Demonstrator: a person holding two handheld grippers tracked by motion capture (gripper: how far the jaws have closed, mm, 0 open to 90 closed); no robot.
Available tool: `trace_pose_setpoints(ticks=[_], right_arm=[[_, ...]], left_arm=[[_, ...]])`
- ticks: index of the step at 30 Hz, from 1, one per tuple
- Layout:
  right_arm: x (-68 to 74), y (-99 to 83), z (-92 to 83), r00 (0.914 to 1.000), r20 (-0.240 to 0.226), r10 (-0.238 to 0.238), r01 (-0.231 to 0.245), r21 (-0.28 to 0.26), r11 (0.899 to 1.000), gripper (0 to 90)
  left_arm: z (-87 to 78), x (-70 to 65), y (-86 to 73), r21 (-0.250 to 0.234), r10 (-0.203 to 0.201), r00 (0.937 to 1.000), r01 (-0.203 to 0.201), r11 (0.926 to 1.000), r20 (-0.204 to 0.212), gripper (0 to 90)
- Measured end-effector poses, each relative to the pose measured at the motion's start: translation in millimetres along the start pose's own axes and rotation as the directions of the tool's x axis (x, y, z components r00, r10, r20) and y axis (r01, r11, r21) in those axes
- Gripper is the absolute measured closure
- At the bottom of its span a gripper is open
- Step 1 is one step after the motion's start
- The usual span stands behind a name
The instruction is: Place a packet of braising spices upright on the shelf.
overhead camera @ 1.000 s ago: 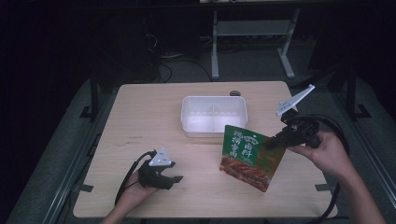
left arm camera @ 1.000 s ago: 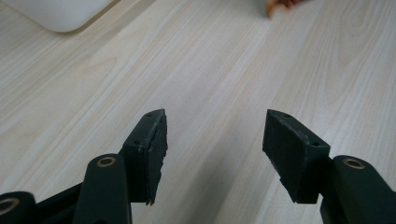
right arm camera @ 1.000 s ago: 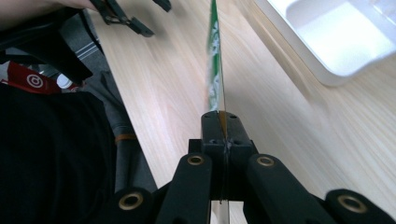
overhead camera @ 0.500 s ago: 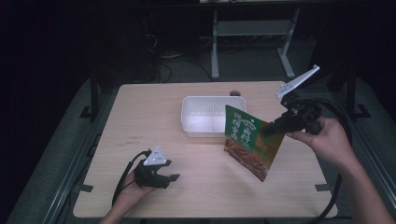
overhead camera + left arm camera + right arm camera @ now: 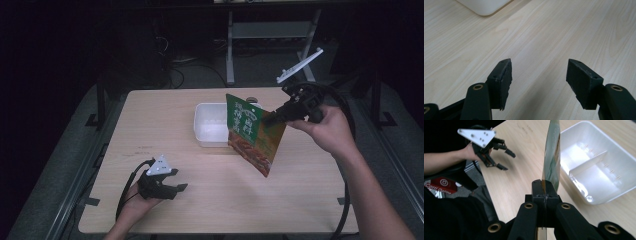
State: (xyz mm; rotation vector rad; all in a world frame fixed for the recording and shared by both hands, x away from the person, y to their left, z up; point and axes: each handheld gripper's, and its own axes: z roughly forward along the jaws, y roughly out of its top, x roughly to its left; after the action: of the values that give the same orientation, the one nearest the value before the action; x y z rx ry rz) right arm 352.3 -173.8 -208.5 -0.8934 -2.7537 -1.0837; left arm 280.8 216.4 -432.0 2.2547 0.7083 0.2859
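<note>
1. My left gripper rests low on the near-left of the desk, released, nothing between its pads; the jaws have just been opening

2. The white tray sits mid-desk, well apart from that gripper and empty as far as I can see

3. The green snack pouch hangs in the air just right of the tray, overlapping its right rim, long axis tilted down toward me

4. My right gripper is clenched on the pouch's upper edge, so this hand is nearer; the tray lies leftward, which I judge to be the way to carry it
</note>
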Motion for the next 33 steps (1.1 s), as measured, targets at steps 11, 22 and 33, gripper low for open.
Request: trace_pose_setpoints(ticks=[11,22,33], right_arm=[[-14.1,37.9,10.2,0.9997,0.016,0.018,-0.017,-0.042,0.999,90.0],[-23.2,62.0,27.2,0.9983,0.048,0.032,-0.03,-0.044,0.999,90.0],[-38.0,85.5,48.2,0.9966,0.073,0.038,-0.035,-0.039,0.999,90.0]], left_arm=[[-2.0,6.5,-2.8,-0.001,-0.016,0.9998,0.016,0.9999,-0.014,37.0],[-5.2,11.5,-4.6,-0.009,-0.022,0.9994,0.022,0.9997,-0.026,37.0],[-6.4,14.1,-6.1,-0.01,-0.028,0.9992,0.028,0.9996,-0.029,37.0]])
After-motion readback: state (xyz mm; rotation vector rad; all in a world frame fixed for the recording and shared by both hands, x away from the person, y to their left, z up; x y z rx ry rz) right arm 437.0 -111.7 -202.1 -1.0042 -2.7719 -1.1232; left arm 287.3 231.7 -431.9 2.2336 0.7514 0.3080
